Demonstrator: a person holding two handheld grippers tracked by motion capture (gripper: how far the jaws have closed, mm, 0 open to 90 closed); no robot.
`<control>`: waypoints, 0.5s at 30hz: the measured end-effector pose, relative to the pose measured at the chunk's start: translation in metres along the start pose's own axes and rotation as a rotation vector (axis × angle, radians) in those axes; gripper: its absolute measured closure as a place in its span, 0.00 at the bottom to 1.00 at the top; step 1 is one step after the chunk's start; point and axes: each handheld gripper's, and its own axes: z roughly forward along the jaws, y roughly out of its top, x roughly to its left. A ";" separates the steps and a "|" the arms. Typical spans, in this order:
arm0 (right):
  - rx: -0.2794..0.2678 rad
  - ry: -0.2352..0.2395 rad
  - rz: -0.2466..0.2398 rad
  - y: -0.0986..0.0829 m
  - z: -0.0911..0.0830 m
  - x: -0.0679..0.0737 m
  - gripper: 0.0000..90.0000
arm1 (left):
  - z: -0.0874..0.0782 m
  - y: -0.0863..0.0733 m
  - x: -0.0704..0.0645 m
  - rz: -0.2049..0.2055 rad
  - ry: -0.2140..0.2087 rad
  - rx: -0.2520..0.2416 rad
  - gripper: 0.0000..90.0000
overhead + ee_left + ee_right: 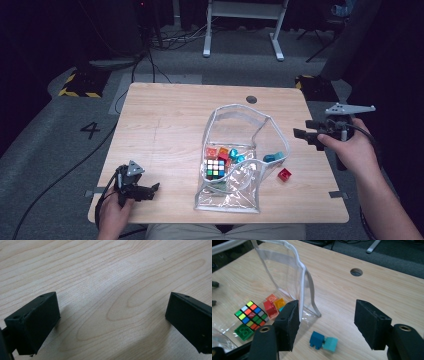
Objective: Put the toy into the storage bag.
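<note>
**Colours on the bench**

The bench [165, 115] is pale wood with a wavy brown grain. The pouch [235, 195] is clear plastic edged in white. Inside it, the puzzle cube [215, 168] has a black grid of green, yellow, orange, white and blue squares; beside it lie red, orange and green bricks. Outside, a blue and turquoise brick pair [323, 342] and a red brick [284, 174] lie on the wood. Both claws, left [156, 189] and right [301, 129], are black with grey plates.
</note>
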 end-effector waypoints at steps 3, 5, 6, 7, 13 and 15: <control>-0.004 -0.013 -0.005 -0.012 -0.005 -0.001 0.40 | 0.000 0.001 0.001 0.003 0.001 0.005 0.00; -0.013 -0.018 -0.008 -0.021 -0.008 0.000 0.40 | 0.001 0.001 0.001 0.009 -0.002 0.004 0.00; -0.028 -0.020 -0.001 -0.025 -0.008 0.001 0.40 | 0.001 0.001 0.001 0.009 0.000 0.004 0.00; -0.034 -0.018 0.004 -0.031 -0.007 0.002 0.40 | 0.001 0.002 0.001 0.009 -0.001 0.004 0.00; -0.043 -0.021 0.012 -0.061 0.004 0.005 0.40 | 0.001 0.002 0.001 0.009 -0.001 0.004 0.00; -0.049 -0.020 0.033 -0.073 0.010 0.006 0.40 | 0.001 0.002 0.001 0.009 -0.001 0.004 0.00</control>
